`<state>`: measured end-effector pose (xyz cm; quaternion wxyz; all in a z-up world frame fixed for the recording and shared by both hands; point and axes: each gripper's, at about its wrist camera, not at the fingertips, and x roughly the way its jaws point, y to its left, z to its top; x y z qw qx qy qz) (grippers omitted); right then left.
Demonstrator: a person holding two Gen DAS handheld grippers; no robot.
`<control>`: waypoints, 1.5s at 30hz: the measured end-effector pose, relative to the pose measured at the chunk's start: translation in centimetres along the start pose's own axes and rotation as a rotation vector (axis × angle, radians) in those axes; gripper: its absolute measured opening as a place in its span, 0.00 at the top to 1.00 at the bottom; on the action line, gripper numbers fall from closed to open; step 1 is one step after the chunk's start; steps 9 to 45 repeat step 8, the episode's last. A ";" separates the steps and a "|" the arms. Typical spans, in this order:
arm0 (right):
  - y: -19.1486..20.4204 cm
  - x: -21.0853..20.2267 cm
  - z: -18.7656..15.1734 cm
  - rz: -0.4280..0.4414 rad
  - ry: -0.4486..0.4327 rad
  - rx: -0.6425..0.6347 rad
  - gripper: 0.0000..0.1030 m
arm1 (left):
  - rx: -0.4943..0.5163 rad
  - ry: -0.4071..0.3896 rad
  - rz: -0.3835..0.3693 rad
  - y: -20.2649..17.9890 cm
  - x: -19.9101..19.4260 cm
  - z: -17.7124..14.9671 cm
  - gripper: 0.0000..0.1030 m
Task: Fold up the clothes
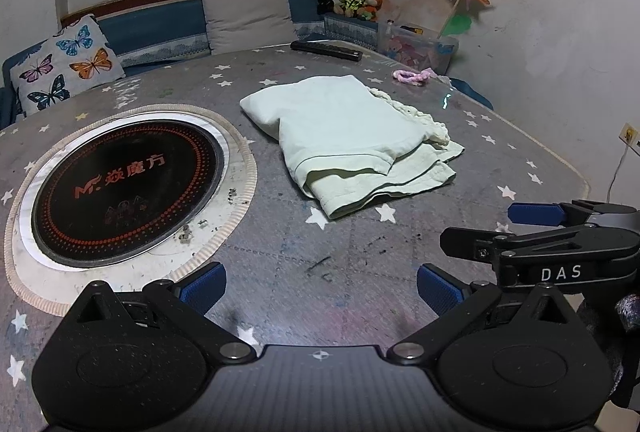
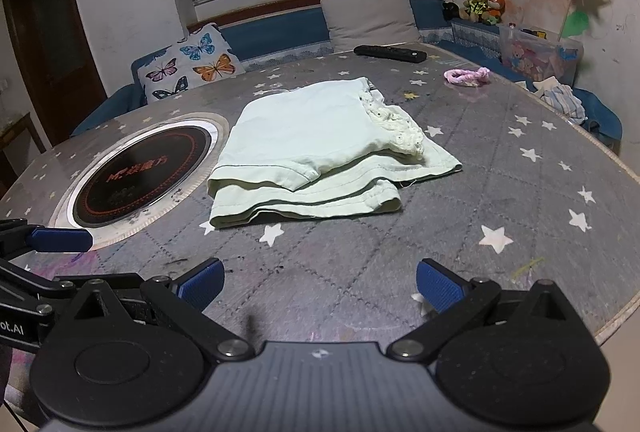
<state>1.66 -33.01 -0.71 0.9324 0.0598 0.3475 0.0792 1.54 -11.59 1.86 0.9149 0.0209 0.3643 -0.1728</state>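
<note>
Lying folded on the star-printed table cover (image 2: 500, 192), pale green garment (image 2: 320, 152) with lace trim, just right of the round cooktop (image 1: 124, 180) marked "焱魔方". Left gripper (image 1: 320, 290) and right gripper (image 2: 320, 284) spread wide, holding nothing, near the table's front edge. Lettered "DAS" on the right gripper's side.

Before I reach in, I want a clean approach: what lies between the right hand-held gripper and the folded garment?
Only bare star-print tablecloth, in the right wrist view; nothing lies between the open right hand-held gripper and the pale green garment.
</note>
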 end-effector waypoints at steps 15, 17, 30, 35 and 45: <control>0.1 -0.6 -0.2 0.000 -0.013 0.003 0.00 | 0.002 -0.015 0.002 -0.2 -0.6 -0.1 0.00; 0.1 -0.6 -0.2 0.000 -0.013 0.003 0.00 | 0.002 -0.015 0.002 -0.2 -0.6 -0.1 0.00; 0.1 -0.6 -0.2 0.000 -0.013 0.003 0.00 | 0.002 -0.015 0.002 -0.2 -0.6 -0.1 0.00; 0.1 -0.6 -0.2 0.000 -0.013 0.003 0.00 | 0.002 -0.015 0.002 -0.2 -0.6 -0.1 0.00; 0.1 -0.6 -0.2 0.000 -0.013 0.003 0.00 | 0.002 -0.015 0.002 -0.2 -0.6 -0.1 0.00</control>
